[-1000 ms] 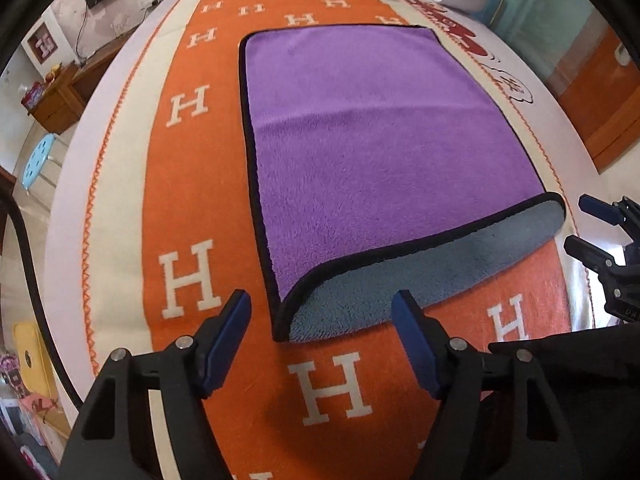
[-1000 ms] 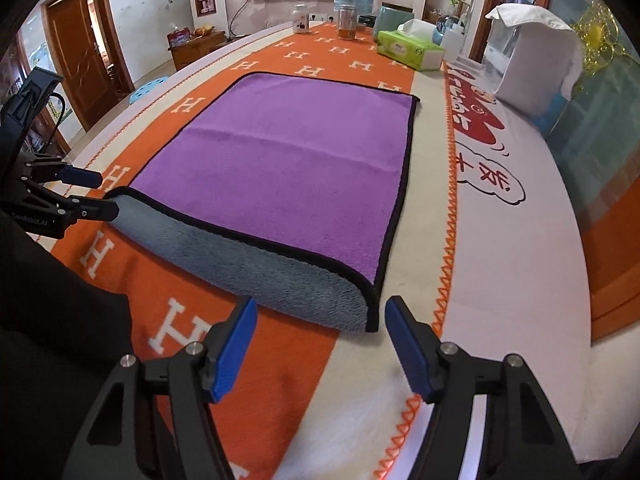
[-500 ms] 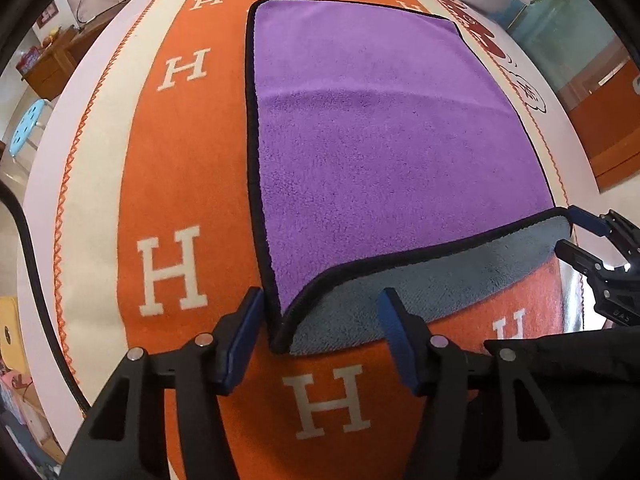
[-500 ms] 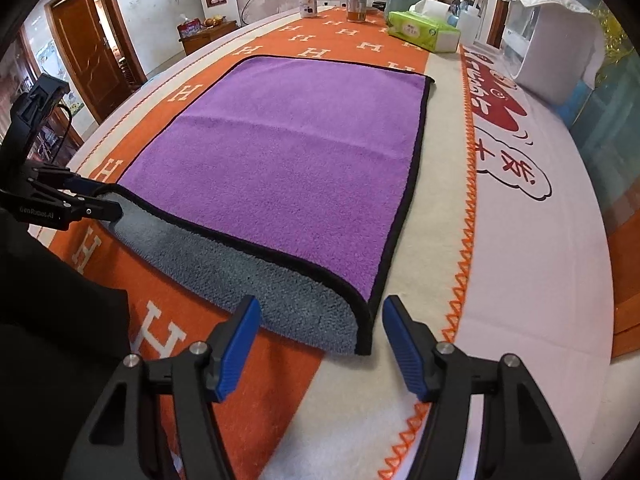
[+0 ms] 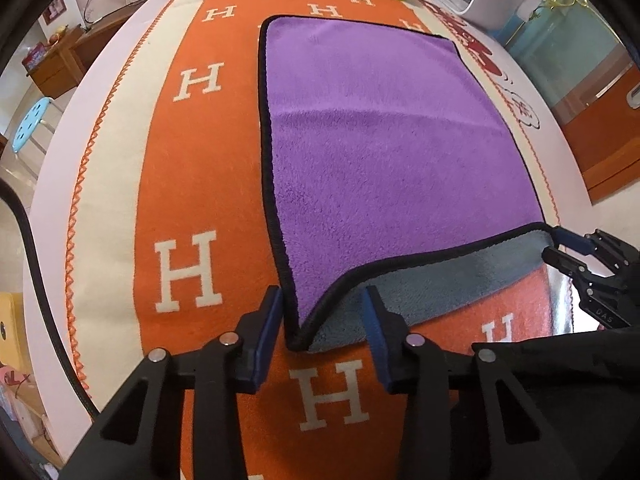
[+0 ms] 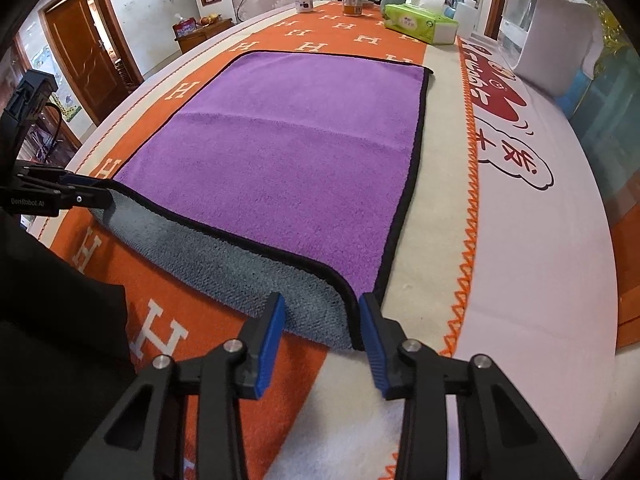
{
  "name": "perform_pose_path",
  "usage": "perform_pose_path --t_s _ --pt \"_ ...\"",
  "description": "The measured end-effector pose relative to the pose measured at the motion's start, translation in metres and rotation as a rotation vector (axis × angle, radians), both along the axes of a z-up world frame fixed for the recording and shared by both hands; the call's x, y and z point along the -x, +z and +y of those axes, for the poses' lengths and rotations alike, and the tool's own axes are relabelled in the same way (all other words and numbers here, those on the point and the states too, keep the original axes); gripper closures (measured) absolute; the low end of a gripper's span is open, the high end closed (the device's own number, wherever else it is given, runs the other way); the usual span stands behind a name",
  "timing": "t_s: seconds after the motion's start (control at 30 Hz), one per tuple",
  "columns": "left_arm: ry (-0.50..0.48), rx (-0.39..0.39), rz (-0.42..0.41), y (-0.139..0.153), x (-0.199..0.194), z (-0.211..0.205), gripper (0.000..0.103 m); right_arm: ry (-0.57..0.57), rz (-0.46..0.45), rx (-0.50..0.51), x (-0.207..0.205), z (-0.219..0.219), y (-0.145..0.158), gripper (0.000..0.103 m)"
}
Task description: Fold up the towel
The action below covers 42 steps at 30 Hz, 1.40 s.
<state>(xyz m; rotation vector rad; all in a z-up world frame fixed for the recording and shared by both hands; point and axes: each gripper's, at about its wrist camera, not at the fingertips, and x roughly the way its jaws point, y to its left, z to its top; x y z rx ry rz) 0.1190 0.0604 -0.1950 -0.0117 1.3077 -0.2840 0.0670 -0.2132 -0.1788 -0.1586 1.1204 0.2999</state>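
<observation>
**Near edge of towel, both grippers at its corners**

On the orange H-patterned cloth [image 5: 192, 184] lies the purple towel [image 5: 384, 152], near edge curled grey-side up. Left gripper [image 5: 322, 320] straddles the near-left corner, jaws apart; right gripper [image 6: 322, 326] likewise straddles the near-right corner, not clamped.

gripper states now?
Left gripper: open, straddling towel near corner.
Right gripper: open, straddling the other near corner.

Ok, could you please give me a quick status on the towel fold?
Left tool and right tool open, each straddling a near corner. Towel flat, near edge curled, grey underside showing. Nothing in the way.
</observation>
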Motion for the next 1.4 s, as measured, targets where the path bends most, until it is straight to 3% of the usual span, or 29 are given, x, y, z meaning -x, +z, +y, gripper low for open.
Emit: perform_pose_path --t_s 0.23,0.83,1.0,1.13,1.27,1.4 --pt "0.007 0.023 -0.014 0.010 0.002 0.009 0.072 -0.007 -0.003 0.001 0.001 -0.001 0.001 0.074" --pt "-0.008 0.013 -0.019 0.006 0.001 0.000 0.068 -0.008 -0.008 0.002 0.004 -0.001 0.004 0.075" --pt "-0.031 0.006 -0.012 0.005 0.001 -0.004 0.079 -0.006 -0.009 0.002 0.004 -0.001 0.005 0.075" --pt "-0.039 -0.005 0.004 0.001 0.001 -0.005 0.091 -0.003 -0.006 0.002 0.005 0.000 0.004 0.082" --pt "-0.041 -0.024 0.015 -0.002 0.000 -0.006 0.095 0.001 -0.005 0.005 0.006 0.000 0.004 0.094" --pt "-0.043 -0.039 0.015 -0.003 -0.003 -0.008 0.097 -0.006 -0.006 0.004 0.006 -0.001 0.005 0.098"
